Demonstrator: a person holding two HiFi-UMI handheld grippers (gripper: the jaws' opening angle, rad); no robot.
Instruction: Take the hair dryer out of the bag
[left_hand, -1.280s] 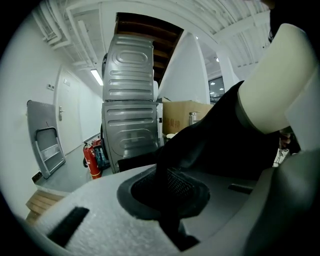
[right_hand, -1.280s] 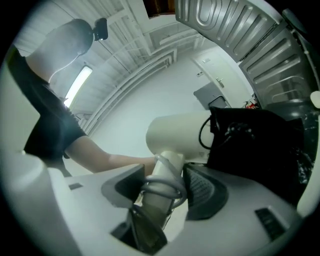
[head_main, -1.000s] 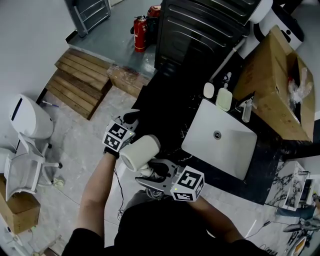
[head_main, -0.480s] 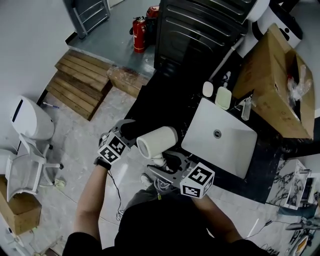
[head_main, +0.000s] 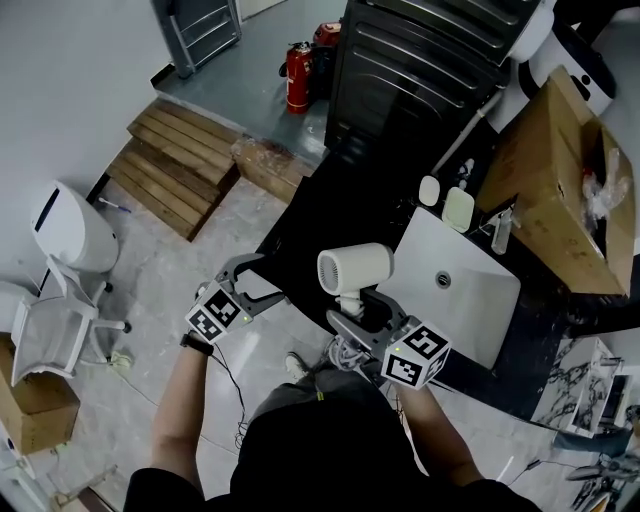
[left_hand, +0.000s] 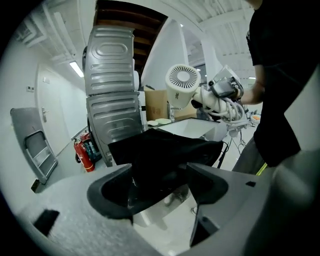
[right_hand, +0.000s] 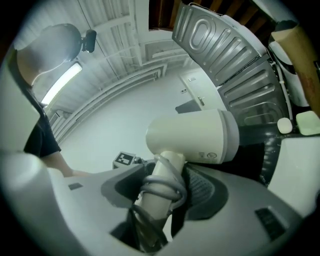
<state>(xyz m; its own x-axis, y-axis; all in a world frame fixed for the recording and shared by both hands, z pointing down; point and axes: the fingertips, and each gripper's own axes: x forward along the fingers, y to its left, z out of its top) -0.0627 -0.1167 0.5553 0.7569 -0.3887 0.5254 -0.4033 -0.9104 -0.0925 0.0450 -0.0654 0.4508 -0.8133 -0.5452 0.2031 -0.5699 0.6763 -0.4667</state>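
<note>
The right hand-held gripper (head_main: 358, 305) is closed on the handle of the hair dryer (head_main: 357, 268), and in the right gripper view both pads press on that handle. The jaws stand partly apart, no wider than the handle. A grey cord (right_hand: 162, 192) is wound in loops around the handle between the jaws. The hair dryer is out of the bag (left_hand: 160, 150) and off the tabletop (head_main: 530, 340), held upright in the air. Its cream barrel lies level, with the round grille end turned toward 9 o'clock in the head view.

The left hand-held gripper (head_main: 272, 277) is at 9 o'clock of the hair dryer and well apart from it. Its jaws have just been opening and now stand wide. In the left gripper view the black bag shows in the gap between them, but neither pad presses on it, so this hand-held gripper holds nothing. The bag lies slumped on the dark tabletop.

A white sink (head_main: 470, 300) sits at 3 o'clock of the hair dryer. A cardboard box (head_main: 560, 190) stands at 2 o'clock, and a red fire extinguisher (head_main: 298, 75) stands on the floor at 12 o'clock.
</note>
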